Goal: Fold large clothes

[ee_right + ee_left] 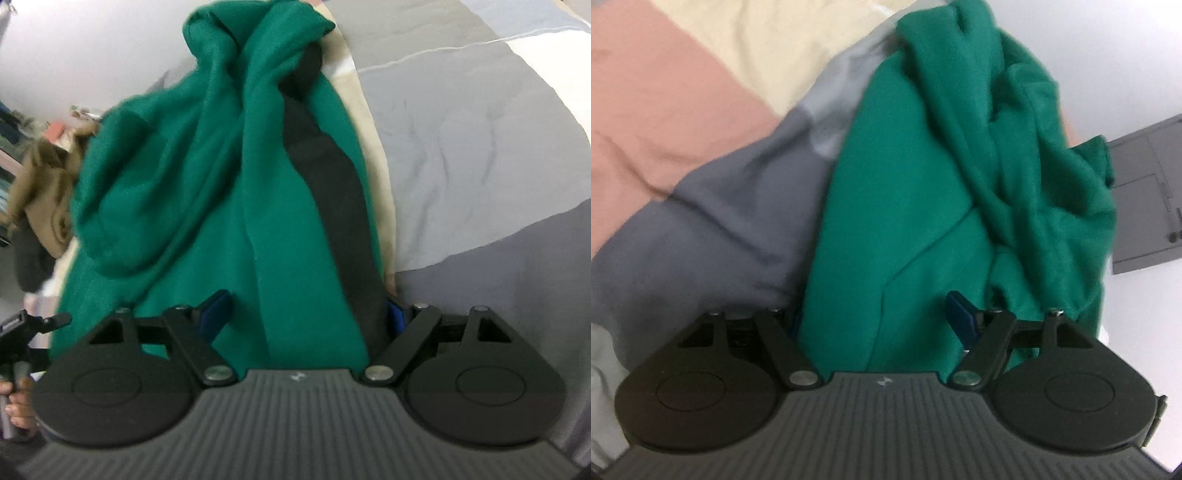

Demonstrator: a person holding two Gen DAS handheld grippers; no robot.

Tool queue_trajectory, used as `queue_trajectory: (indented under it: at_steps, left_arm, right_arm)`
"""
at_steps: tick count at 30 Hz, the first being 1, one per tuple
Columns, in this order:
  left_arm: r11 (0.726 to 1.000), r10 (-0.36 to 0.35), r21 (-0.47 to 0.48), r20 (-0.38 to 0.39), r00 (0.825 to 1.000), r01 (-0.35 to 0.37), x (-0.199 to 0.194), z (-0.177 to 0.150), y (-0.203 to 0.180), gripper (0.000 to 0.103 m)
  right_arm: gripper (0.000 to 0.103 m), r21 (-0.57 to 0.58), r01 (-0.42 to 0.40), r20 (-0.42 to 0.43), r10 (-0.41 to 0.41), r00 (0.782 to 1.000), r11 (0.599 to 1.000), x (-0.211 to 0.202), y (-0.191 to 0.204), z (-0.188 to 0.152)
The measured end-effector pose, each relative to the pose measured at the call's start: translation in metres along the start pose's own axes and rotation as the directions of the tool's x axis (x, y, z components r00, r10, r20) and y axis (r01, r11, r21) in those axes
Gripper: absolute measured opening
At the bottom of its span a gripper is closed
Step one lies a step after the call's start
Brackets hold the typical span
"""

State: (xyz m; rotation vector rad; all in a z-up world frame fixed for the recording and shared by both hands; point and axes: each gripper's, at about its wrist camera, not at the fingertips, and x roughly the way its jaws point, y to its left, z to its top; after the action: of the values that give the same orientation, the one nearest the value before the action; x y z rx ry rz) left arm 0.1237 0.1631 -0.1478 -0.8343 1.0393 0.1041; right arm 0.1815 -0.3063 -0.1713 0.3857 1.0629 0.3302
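A large green garment (905, 177) hangs bunched over a bed. In the left wrist view its thick folded edge fills the space between my left gripper's (882, 325) blue fingers (960, 314), which press on it. In the right wrist view the same green garment (207, 177), with a black stripe (332, 184) down it, runs between my right gripper's (306, 317) blue fingers (214, 314), which clamp it. The fingertips are hidden by the cloth in both views.
A bedcover in pink (657, 103), cream (783, 40) and grey (731, 206) blocks lies under the garment. A grey panel (1148, 192) stands at the right. A brown garment (44, 192) and the other hand-held gripper (22, 332) show at the left of the right wrist view.
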Motion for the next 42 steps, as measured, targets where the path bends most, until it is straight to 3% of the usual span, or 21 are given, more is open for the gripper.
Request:
queue_trajectory:
  at_steps: [2, 3, 5, 6, 7, 8, 9, 10, 11, 13, 14, 18, 24, 28, 35, 38, 42]
  left_arm:
    - [1.000, -0.009, 0.030, 0.001, 1.000, 0.009, -0.001, -0.002, -0.008, 0.076]
    - [0.997, -0.063, 0.043, -0.006, 0.998, 0.063, -0.003, -0.004, -0.011, 0.075]
    - [0.987, -0.142, 0.081, -0.012, 0.990, 0.142, -0.006, -0.008, -0.021, 0.075]
    - [0.984, -0.138, 0.114, -0.013, 0.990, 0.138, -0.009, -0.011, -0.027, 0.075]
    - [0.983, -0.126, 0.131, -0.012, 0.992, 0.126, -0.009, -0.015, -0.031, 0.075]
    - [0.984, -0.114, 0.136, -0.011, 0.993, 0.114, -0.009, -0.017, -0.033, 0.074]
    - [0.986, -0.097, 0.137, -0.008, 0.995, 0.098, -0.009, -0.017, -0.033, 0.066]
    - [0.989, -0.059, 0.138, 0.001, 0.998, 0.058, -0.009, -0.020, -0.032, 0.048]
    - [0.991, -0.022, 0.136, 0.008, 1.000, 0.021, -0.010, -0.020, -0.032, 0.039]
    - [0.994, -0.022, 0.105, 0.018, 1.000, 0.020, -0.016, -0.019, -0.024, 0.012]
    - [0.995, -0.035, 0.091, 0.028, 0.999, 0.032, -0.023, -0.017, -0.021, 0.010]
    - [0.974, -0.221, 0.058, 0.072, 0.973, 0.217, -0.073, -0.015, -0.015, 0.008]
    - [0.924, -0.382, 0.071, 0.104, 0.918, 0.376, -0.140, -0.019, -0.011, 0.008]
    - [0.886, -0.460, 0.125, 0.105, 0.882, 0.447, -0.187, -0.035, -0.015, 0.008]
    - [0.811, -0.578, 0.180, 0.097, 0.810, 0.557, -0.256, -0.084, -0.009, 0.008]
    - [0.798, -0.595, 0.203, 0.117, 0.795, 0.567, -0.263, -0.088, -0.013, 0.008]
    - [0.827, -0.553, 0.230, 0.169, 0.816, 0.513, -0.243, -0.058, -0.035, 0.009]
  right_arm:
    - [0.083, -0.006, 0.019, 0.020, -0.019, 1.000, 1.000, 0.001, 0.003, -0.004]
    - [0.079, -0.012, 0.018, 0.031, -0.017, 0.999, 1.000, 0.001, 0.006, -0.006]
    - [0.052, -0.014, -0.013, 0.055, 0.014, 0.998, 1.000, -0.009, 0.003, -0.013]
    - [0.045, -0.006, -0.034, 0.060, 0.034, 0.998, 0.999, -0.012, 0.001, -0.014]
    - [0.031, 0.004, -0.061, 0.069, 0.060, 0.996, 0.998, -0.015, 0.000, -0.015]
    - [0.026, 0.011, -0.095, 0.079, 0.094, 0.992, 0.995, -0.018, 0.001, -0.016]
    - [0.025, 0.009, -0.123, 0.096, 0.122, 0.988, 0.992, -0.023, 0.003, -0.017]
    - [0.023, -0.001, -0.138, 0.114, 0.137, 0.984, 0.990, -0.026, 0.005, -0.018]
    - [0.022, -0.005, -0.152, 0.134, 0.152, 0.979, 0.988, -0.030, 0.007, -0.019]
    - [0.020, -0.005, -0.191, 0.156, 0.189, 0.969, 0.982, -0.041, 0.009, -0.020]
    - [0.019, -0.006, -0.212, 0.174, 0.210, 0.962, 0.977, -0.049, 0.010, -0.019]
    - [0.016, 0.005, -0.313, 0.250, 0.302, 0.920, 0.950, -0.083, 0.006, -0.016]
    - [0.015, -0.021, -0.400, 0.317, 0.385, 0.867, 0.916, -0.132, 0.002, -0.022]
    - [0.015, -0.044, -0.450, 0.370, 0.433, 0.822, 0.892, -0.176, 0.004, -0.033]
    - [0.015, -0.089, -0.468, 0.434, 0.457, 0.776, 0.879, -0.251, 0.002, -0.066]
    - [0.015, -0.076, -0.455, 0.447, 0.438, 0.780, 0.887, -0.267, 0.003, -0.068]
    - [0.015, -0.005, -0.412, 0.434, 0.373, 0.820, 0.911, -0.255, 0.012, -0.037]
